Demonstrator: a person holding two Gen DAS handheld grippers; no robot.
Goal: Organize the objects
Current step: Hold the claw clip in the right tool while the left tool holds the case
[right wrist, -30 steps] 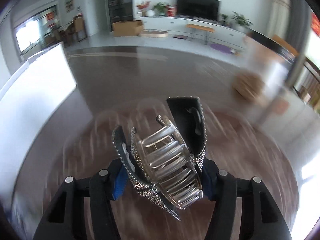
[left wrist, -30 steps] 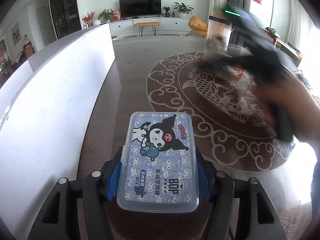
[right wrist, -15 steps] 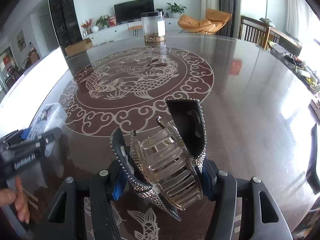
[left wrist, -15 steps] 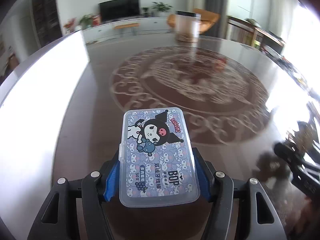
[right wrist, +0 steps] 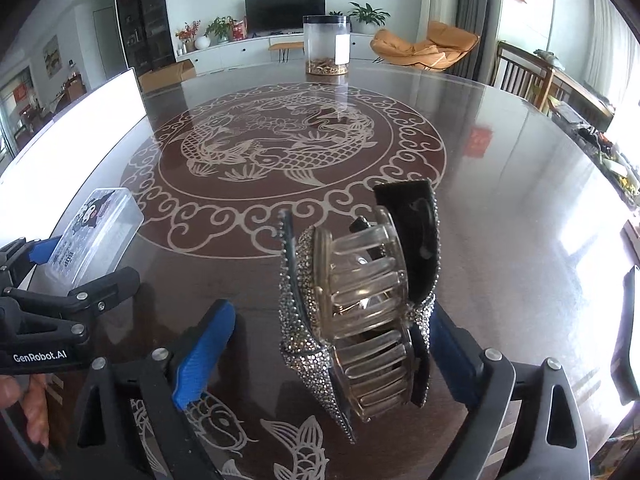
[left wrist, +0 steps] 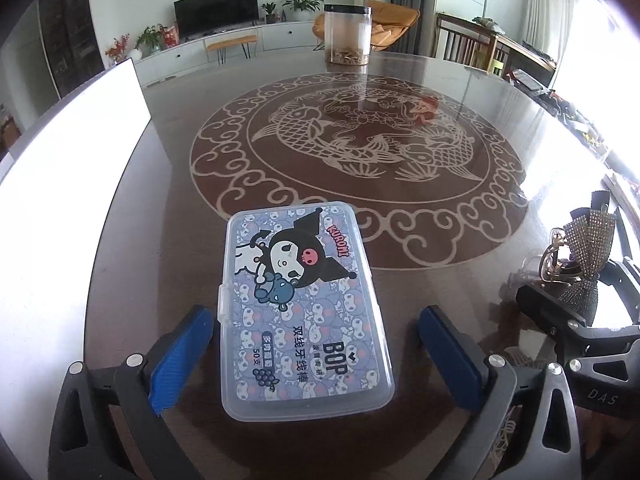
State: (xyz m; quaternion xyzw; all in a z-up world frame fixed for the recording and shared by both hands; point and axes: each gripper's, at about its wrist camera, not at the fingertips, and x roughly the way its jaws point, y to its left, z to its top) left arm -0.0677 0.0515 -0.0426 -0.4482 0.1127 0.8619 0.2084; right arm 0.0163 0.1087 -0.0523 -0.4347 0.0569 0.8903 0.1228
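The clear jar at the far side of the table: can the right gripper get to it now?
Probably yes. The right gripper is opening, but the rhinestone hair claw sits between its pads, directly on the line toward the clear jar. Past it, the table lies bare, so lifting over the claw should do.

Both wrist views close, angled down over table (left wrist: 400, 80); share far jar (right wrist: 326, 46).

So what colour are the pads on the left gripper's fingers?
Blue, with a fine ribbed texture; the left gripper pads show best in the left wrist view.
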